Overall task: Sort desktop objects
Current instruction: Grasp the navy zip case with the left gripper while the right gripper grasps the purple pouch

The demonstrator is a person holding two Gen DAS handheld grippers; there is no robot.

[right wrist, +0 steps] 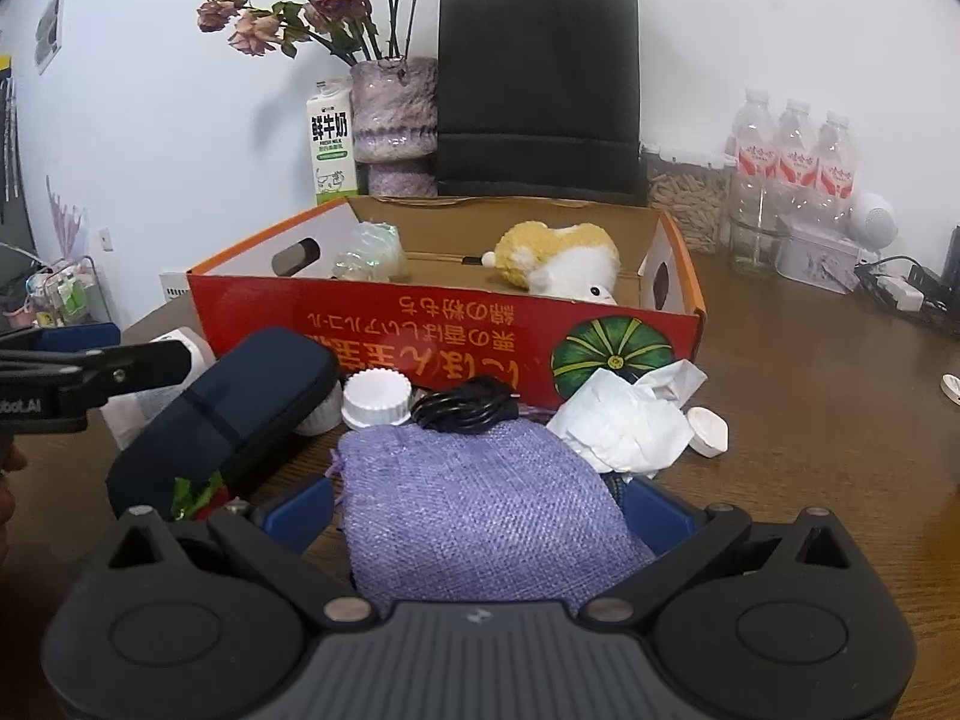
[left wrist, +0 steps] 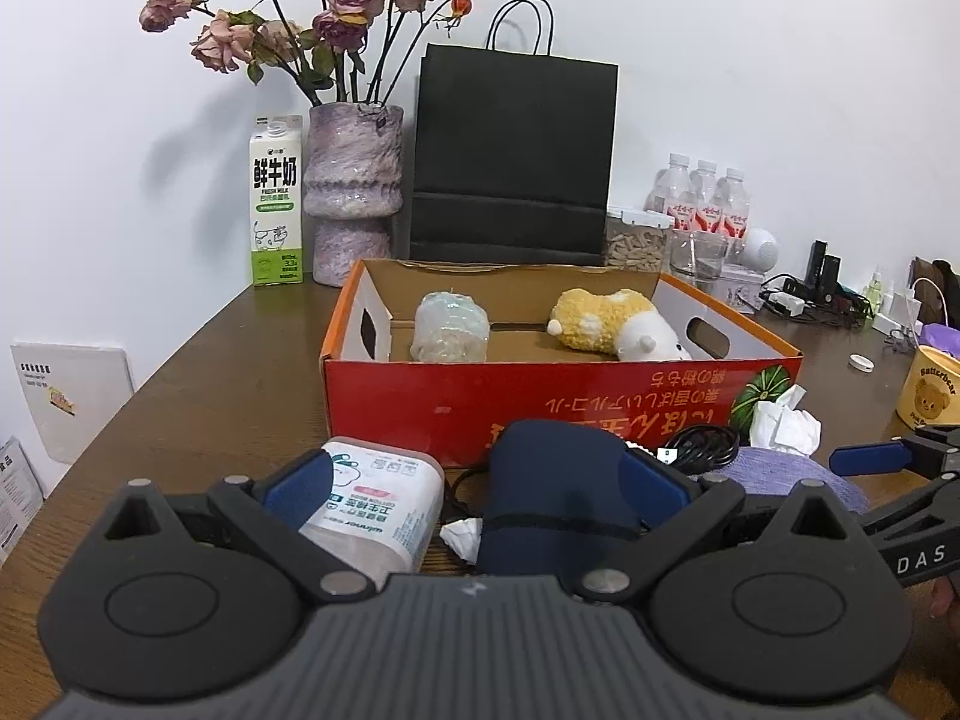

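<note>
Two things are lying inside the open red cardboard box (left wrist: 558,402) that is sitting toward the back of the brown wooden tabletop (left wrist: 228,372): one crumpled clear plastic bottle (left wrist: 450,327) near its left wall and one yellow-and-white plush toy (left wrist: 618,324) near its right wall. In front of the box, toward the front edge of the tabletop, one dark navy oblong zip case (left wrist: 558,492), one white packet of wipes (left wrist: 375,501), one lilac woven cloth pouch (right wrist: 486,510), one coiled black cable (right wrist: 465,405), one crumpled white tissue (right wrist: 630,420) and two white screw caps (right wrist: 377,399) are crowding together. Behind the box one black paper carrier bag (left wrist: 516,162), one mottled purple vase of dried roses (left wrist: 351,192), one green-and-white milk carton (left wrist: 275,204) and three clear water bottles (left wrist: 702,198) are standing along the back edge. The left gripper (left wrist: 474,489) is spreading wide, with both the wipes packet and the navy case lying between its blue fingers (left wrist: 300,489), nothing clamped. The right gripper (right wrist: 480,510) is also gaping wide, its blue fingers (right wrist: 657,513) flanking the lilac pouch, which is filling the gap; whether they are touching it cannot be told.
</note>
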